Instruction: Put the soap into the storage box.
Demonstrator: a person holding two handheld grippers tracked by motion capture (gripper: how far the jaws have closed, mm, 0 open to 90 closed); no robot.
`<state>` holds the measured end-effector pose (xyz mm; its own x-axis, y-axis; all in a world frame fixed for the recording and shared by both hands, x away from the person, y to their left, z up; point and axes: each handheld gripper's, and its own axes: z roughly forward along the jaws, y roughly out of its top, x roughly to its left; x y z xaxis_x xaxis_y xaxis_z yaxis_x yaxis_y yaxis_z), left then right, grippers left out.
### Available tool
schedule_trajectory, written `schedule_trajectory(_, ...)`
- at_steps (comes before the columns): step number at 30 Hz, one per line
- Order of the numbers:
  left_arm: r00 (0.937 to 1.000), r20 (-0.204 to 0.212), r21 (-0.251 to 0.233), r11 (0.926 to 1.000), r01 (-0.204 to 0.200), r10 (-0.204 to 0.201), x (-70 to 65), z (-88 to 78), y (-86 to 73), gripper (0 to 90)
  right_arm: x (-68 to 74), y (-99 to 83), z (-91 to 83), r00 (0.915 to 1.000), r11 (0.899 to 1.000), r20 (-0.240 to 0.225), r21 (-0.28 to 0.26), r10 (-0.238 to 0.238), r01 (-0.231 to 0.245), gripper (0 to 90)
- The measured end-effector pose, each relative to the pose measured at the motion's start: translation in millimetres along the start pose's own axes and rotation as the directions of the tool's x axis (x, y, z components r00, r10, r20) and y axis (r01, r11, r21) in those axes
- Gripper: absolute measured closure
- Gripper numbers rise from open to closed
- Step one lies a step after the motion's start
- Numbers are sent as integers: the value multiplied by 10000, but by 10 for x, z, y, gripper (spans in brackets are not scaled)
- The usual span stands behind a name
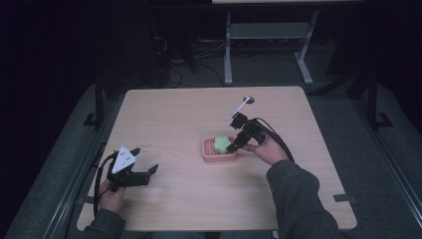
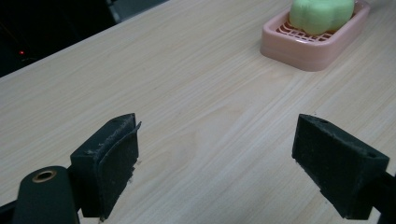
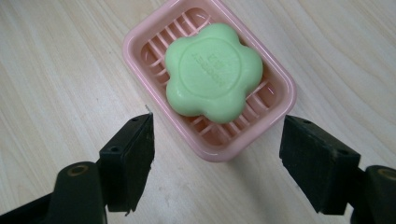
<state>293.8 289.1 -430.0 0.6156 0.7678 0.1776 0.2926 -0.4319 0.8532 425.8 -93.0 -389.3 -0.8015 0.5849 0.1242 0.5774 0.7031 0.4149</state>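
1. My left gripper (image 2: pixel 215 161) hangs over the bare wooden table (image 2: pixel 187 93), jaws spread wide.
2. Ahead at upper right, a pink soap dish (image 2: pixel 303 53) holds green soap (image 2: pixel 321 14).

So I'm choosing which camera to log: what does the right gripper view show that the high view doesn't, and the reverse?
Right gripper view: raised lettering, too blurred to read, on the green flower-shaped soap, and the ribbed floor of the pink soap dish.
High view: the left gripper far off near the table edge, both sleeves, and floor cables.
Both: soap lying in the dish, with the right gripper open over it, not touching.
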Motion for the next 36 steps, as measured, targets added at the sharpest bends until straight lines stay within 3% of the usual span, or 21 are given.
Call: schedule_trajectory(36, 10000, 5, 43, 10000, -27, 27, 0, 1, 0, 141, -103, -428, -238, 9985, 9987, 251, -116, 490, -487, 264)
